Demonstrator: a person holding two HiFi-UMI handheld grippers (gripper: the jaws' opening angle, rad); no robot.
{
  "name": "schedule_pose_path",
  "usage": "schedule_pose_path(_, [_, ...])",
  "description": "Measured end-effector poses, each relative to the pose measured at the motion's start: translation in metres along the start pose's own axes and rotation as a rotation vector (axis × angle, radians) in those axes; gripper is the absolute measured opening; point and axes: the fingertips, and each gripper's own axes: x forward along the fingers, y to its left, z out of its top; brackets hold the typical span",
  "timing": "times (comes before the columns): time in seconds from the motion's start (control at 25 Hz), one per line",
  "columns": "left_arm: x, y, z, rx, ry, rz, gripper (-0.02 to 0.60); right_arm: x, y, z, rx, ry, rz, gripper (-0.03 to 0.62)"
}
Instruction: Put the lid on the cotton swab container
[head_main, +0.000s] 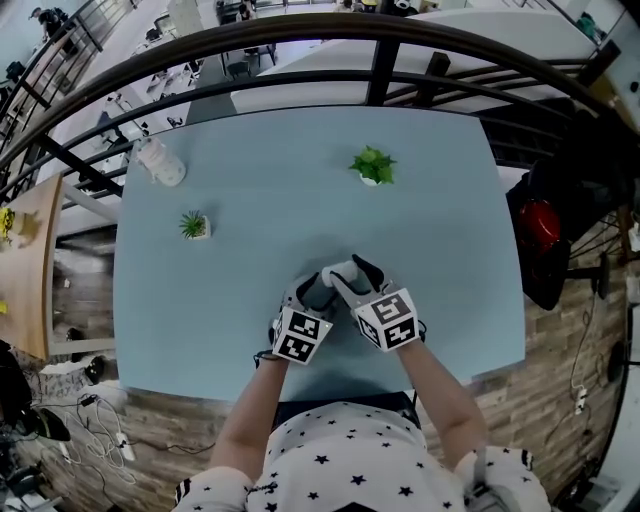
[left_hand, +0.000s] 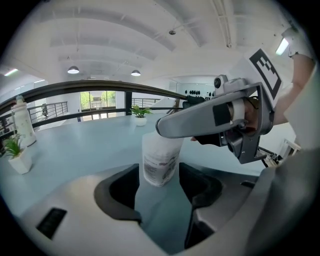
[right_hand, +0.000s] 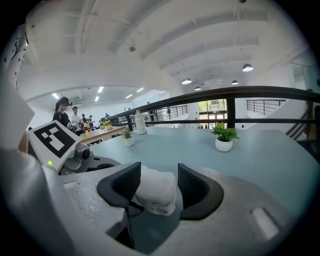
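Observation:
The cotton swab container (left_hand: 160, 157), a white tub with a printed label, sits between the jaws of my left gripper (left_hand: 159, 187), whose pads close on its sides. My right gripper (left_hand: 220, 120) reaches across its top from the right. In the right gripper view the white lid (right_hand: 156, 192) lies between the right gripper's (right_hand: 159, 187) pads, which stand wide, with a thin gap on the right side. In the head view the left gripper (head_main: 318, 285) and right gripper (head_main: 350, 272) meet near the table's front middle, mostly hiding the container (head_main: 338, 272).
The light blue table (head_main: 300, 150) carries a small potted plant (head_main: 372, 166) at the back right, another (head_main: 194, 225) at the left, and a white bottle (head_main: 160, 160) at the back left. A dark railing (head_main: 380, 70) runs behind the table.

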Motion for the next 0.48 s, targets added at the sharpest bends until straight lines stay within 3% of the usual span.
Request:
schedule_pose_path(0.36, [-0.056, -0.006, -0.002, -0.023, -0.061, 0.037, 0.231, -0.035, 0.010, 0.009, 0.021, -0.055, -0.101, 0.215])
schedule_pose_path(0.48, [-0.084, -0.013, -0.003, -0.044, -0.103, 0.049, 0.187, -0.054, 0.026, 0.003, 0.016, -0.068, -0.123, 0.215])
